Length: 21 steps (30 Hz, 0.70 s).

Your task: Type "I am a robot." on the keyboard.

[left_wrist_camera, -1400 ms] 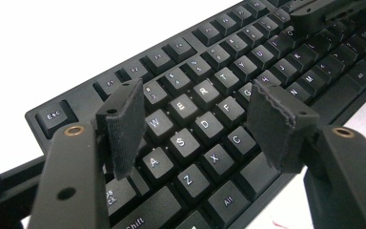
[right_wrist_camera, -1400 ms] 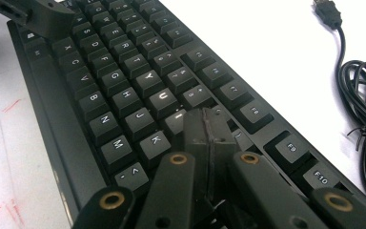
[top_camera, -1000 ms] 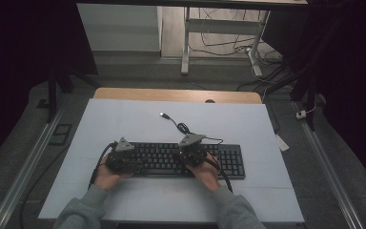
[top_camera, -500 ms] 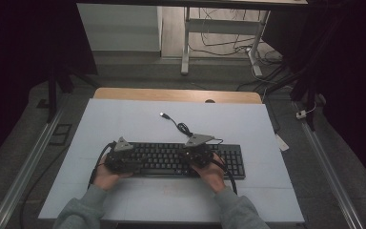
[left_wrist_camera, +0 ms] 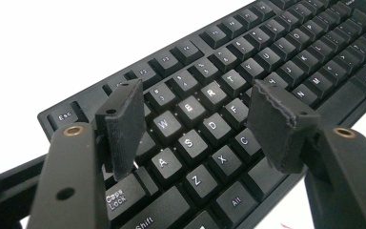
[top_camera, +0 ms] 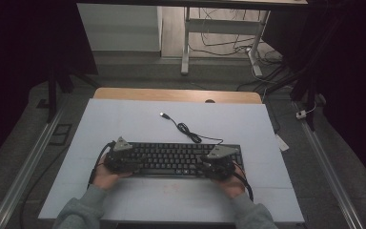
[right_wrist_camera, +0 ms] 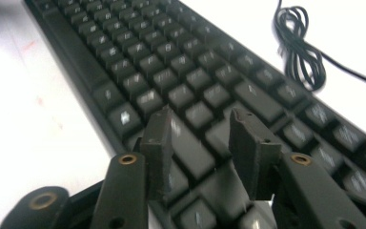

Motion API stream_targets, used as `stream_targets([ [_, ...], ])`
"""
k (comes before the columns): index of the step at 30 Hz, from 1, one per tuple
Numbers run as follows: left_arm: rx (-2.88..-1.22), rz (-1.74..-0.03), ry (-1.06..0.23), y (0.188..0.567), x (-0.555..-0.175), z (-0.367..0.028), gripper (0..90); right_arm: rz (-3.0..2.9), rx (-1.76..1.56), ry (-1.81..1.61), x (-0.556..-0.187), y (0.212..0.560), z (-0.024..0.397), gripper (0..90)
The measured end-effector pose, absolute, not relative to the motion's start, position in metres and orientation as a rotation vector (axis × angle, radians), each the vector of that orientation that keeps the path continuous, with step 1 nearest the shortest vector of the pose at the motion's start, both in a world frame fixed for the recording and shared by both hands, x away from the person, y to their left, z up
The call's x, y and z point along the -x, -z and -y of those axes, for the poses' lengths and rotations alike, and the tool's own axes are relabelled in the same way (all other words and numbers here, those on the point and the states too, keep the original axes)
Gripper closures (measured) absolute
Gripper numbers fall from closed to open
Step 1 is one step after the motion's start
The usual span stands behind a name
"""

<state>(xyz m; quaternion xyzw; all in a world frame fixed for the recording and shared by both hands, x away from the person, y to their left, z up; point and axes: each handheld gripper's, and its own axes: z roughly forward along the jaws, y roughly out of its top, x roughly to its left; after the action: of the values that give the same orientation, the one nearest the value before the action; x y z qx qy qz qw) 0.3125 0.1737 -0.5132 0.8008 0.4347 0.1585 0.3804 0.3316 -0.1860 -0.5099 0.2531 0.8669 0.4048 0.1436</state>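
**Two grippers over the ends of a keyboard**

The flat black plastic keyboard (top_camera: 178, 160) lies on the near half of the table, its long axis running from 9 to 3 o'clock in the high view. The left gripper (top_camera: 132, 161) sits over its 9 o'clock end; in the left gripper view (left_wrist_camera: 195, 124) the jaws stand wide apart above the letter keys, pressing on nothing. The right gripper (top_camera: 209, 168) is over the keys towards the 3 o'clock end; in the right gripper view (right_wrist_camera: 200, 143) its jaws have just been opening and stand part-way apart, with keys showing in the gap but nothing gripped. The keyboard stretches off towards 12 o'clock from both sets of fingers, so each hand is nearest its own end.

The thin black cable (top_camera: 190, 133) loops at 12 o'clock of the keyboard, ending in a plug (top_camera: 163, 115).

The pale blue-white table top (top_camera: 267, 143) is bare elsewhere. Beyond it is a dim room with a grey floor (top_camera: 138, 71), desk legs and loose wires.
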Motion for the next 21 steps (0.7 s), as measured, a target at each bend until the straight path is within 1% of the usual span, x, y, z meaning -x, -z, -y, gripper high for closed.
stream_targets([
  [7,-2.041,-1.112,-0.414,0.512,-0.311,-0.174,37.7,-2.476,-0.729,-1.188,-0.320,0.509,0.208,57.0],
  [14,-2.040,-1.109,-0.415,0.512,-0.311,-0.174,38.1,-2.461,-0.745,-1.207,-0.320,0.509,0.215,56.6],
  [21,-2.037,-1.092,-0.396,0.513,-0.313,-0.171,45.1,-2.453,-0.746,-1.202,-0.322,0.509,0.214,56.3],
])
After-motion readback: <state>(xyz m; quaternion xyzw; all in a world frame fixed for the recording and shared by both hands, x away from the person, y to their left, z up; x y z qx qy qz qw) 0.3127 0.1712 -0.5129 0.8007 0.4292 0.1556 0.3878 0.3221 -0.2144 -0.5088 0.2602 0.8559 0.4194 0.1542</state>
